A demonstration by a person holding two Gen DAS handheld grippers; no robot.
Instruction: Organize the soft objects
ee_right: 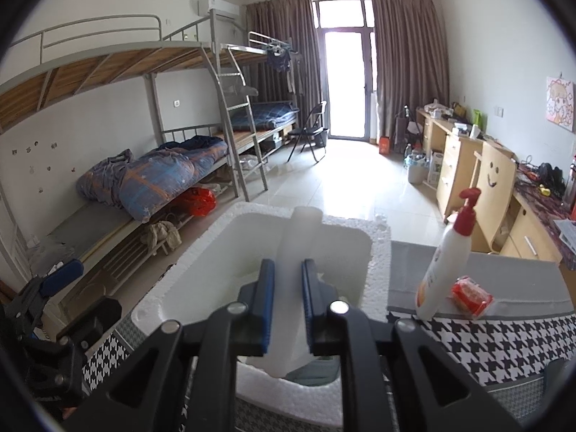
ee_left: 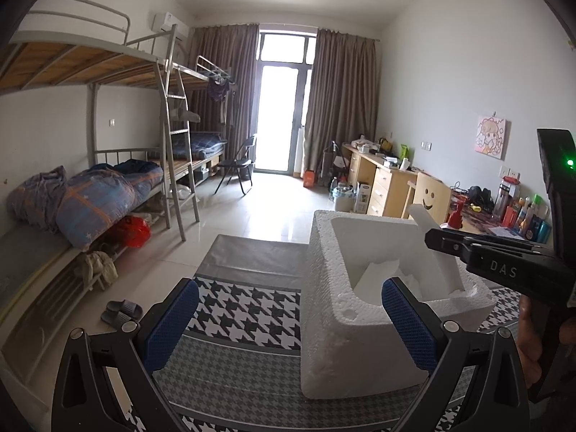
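In a bunk-bed dorm room, the right gripper (ee_right: pixel 288 302) clamped a white foam strip (ee_right: pixel 298 237) over a foam box (ee_right: pixel 378 252) on the houndstooth tabletop (ee_left: pixel 244 309), while the left gripper (ee_left: pixel 288 324) stood spread apart.

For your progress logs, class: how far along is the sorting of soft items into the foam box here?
Done: white pieces already lie inside the foam box. In hand: the right tool is shut on a white foam strip over the box; the left tool is open, holding nothing. Left: the pump bottle and red packet remain on the tablecloth.
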